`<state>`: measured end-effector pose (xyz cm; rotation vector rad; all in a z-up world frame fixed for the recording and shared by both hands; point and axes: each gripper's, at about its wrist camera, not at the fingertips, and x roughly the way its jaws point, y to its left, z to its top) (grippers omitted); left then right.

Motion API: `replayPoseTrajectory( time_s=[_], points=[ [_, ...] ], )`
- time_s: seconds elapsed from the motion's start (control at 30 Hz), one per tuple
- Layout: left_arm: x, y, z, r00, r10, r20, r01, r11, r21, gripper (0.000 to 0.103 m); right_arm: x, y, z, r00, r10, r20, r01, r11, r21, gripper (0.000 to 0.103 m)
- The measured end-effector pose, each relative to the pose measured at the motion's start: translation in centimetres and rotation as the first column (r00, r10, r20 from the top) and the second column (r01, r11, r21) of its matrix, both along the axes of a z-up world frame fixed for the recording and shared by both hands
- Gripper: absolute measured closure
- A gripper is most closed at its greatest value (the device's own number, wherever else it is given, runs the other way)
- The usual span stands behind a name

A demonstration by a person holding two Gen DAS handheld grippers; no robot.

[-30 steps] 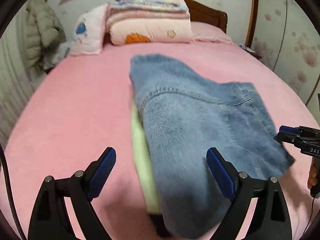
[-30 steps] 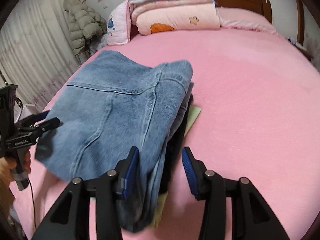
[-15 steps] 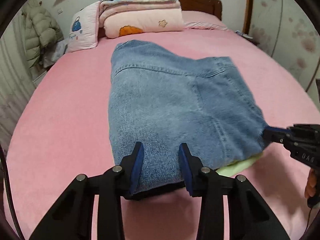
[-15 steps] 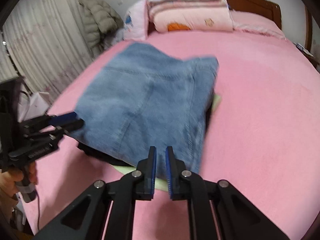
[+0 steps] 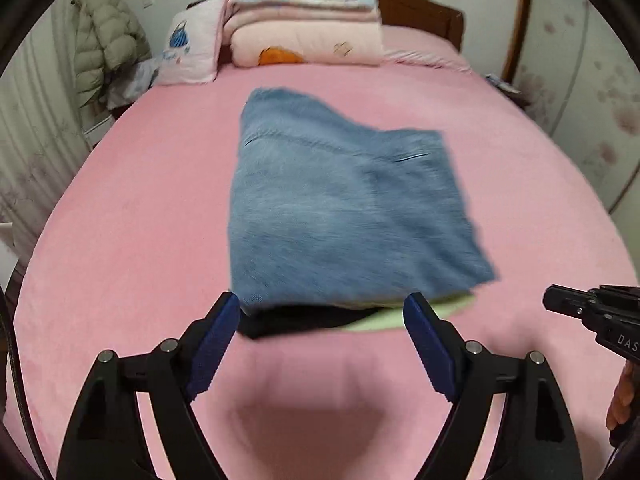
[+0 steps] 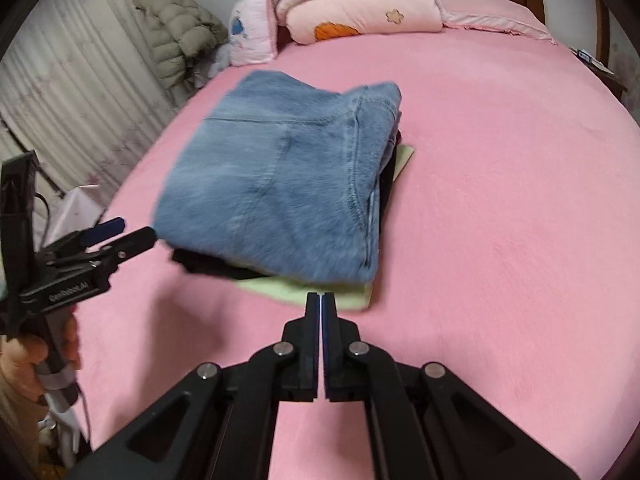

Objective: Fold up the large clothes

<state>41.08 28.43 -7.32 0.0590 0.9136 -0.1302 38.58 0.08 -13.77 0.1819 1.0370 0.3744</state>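
Folded blue jeans (image 5: 340,208) (image 6: 280,184) lie on top of a stack on the pink bed (image 5: 128,208), over a black garment (image 5: 288,322) (image 6: 204,266) and a pale green one (image 5: 404,316) (image 6: 304,292). My left gripper (image 5: 322,320) sits just short of the stack's near edge; its jaws are opening and nothing is between them. My right gripper (image 6: 321,300) is shut and empty, its tips just short of the green garment's near edge. Each gripper shows at the side of the other's view: the right gripper (image 5: 560,304), the left gripper (image 6: 124,234).
Folded quilts (image 5: 308,28) (image 6: 356,4) and a pillow (image 5: 188,52) are piled at the wooden headboard (image 5: 420,12). A puffer jacket (image 6: 176,32) hangs by the curtains on the left. Bare pink sheet (image 6: 500,200) lies all around the stack.
Both grippers have drawn back from the stack. The left one shut at the near edge half a second ago and now stands wide. The right one went from open to shut.
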Motion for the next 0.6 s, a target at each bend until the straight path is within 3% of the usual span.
replayPoseTrajectory(
  time_s=[0.3,0.6],
  points=[
    [-11.1,-5.3,8.5,0.999,-0.009,0.038,0.013,0.994,-0.109,0.011,-11.4,-4.2,9.0,0.999,0.014,0.033,-0.013,1.0,-0.015,0.1],
    [-22.2,-11.7,11.7,0.999,-0.001,0.052,0.01,0.988,-0.157,0.009,-22.6,-9.6,13.0,0.997,-0.027,0.077,0.034,0.996,-0.087,0.099]
  ],
)
